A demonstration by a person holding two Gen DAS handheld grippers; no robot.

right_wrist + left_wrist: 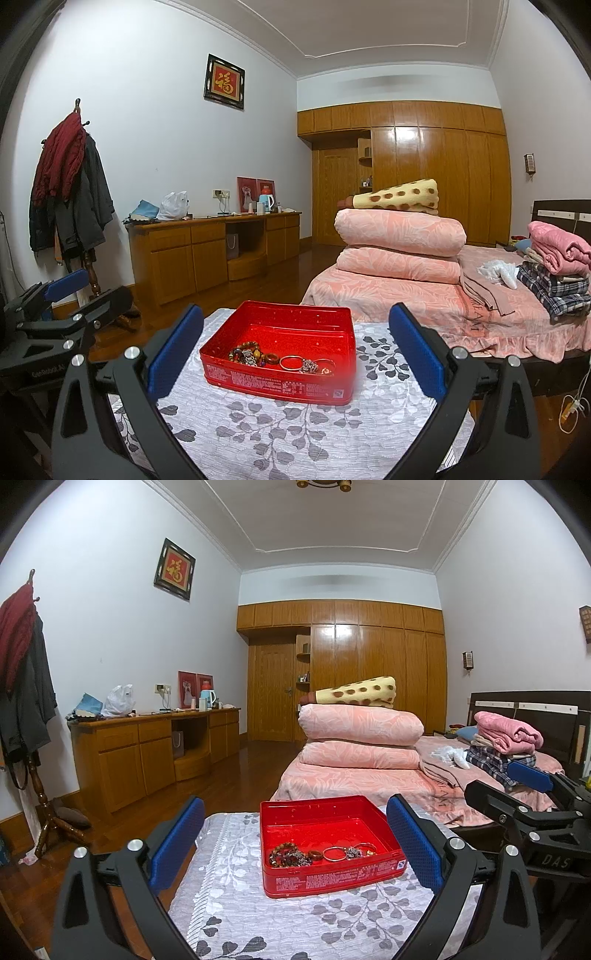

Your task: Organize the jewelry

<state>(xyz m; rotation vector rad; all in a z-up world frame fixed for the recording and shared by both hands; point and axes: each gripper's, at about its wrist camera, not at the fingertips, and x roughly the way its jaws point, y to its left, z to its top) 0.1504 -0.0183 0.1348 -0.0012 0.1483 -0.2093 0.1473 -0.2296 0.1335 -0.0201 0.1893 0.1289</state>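
A red tin box (325, 877) (280, 387) stands open on a small table with a leaf-patterned cloth (258, 915) (258, 424). Along its near wall lie a beaded bracelet (286, 854) (245, 354), a brown ring (315, 855) (272, 357), a silver bangle (334, 853) (290, 362) and a chain tangle (356, 852) (309, 366). My left gripper (295, 830) is open, held back from the box with nothing between its blue pads. My right gripper (295, 347) is open too, equally short of the box. Each gripper shows at the edge of the other's view.
A bed (369, 786) with stacked pink quilts (399, 243) and folded clothes (554, 266) lies beyond the table to the right. A wooden dresser (155, 746) lines the left wall. A coat stand (74, 192) is at far left. Wooden floor lies between.
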